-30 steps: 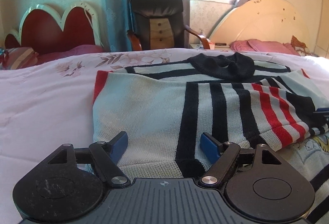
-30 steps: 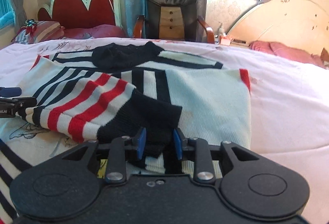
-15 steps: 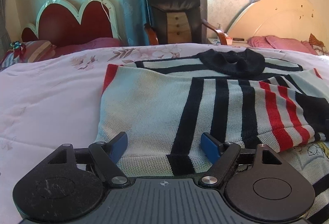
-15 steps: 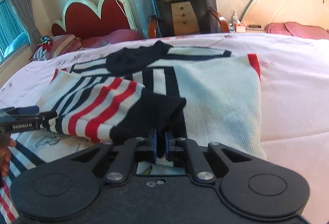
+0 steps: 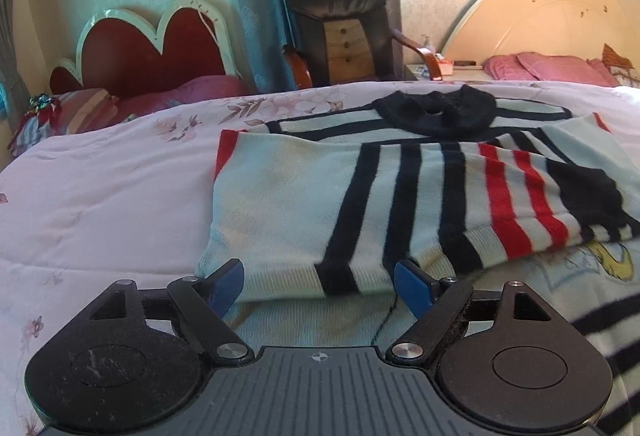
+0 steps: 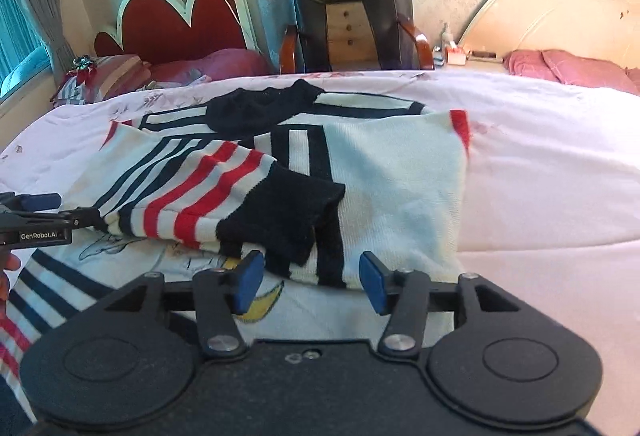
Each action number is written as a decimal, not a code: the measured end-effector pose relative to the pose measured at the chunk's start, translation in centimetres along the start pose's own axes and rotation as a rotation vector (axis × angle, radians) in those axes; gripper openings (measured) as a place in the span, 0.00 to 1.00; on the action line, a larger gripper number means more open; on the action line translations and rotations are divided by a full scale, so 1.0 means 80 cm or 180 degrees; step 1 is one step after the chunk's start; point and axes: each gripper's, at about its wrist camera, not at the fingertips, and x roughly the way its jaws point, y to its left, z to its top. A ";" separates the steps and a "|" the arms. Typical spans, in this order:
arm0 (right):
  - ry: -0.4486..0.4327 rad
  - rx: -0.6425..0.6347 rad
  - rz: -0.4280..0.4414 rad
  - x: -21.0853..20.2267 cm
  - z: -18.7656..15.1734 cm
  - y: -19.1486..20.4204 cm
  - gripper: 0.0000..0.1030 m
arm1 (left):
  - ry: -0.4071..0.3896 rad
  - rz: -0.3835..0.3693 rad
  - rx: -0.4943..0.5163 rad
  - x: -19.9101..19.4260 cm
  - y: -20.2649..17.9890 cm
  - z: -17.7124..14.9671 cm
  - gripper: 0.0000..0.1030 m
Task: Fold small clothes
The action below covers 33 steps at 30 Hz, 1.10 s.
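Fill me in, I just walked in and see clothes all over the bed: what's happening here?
A person with a handheld gripper in each hand is folding a striped sweater on the bed. Both sides and a sleeve with a black cuff are already folded across the body. The left gripper and right gripper hover open at the near hem, holding nothing. The sweater lies on top of another striped garment with a cartoon print.
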 end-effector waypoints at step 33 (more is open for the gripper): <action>0.0152 0.1943 0.0460 -0.195 -0.253 -0.015 0.45 | 0.0595 -0.2275 -0.2084 -0.153 0.180 -0.290 0.67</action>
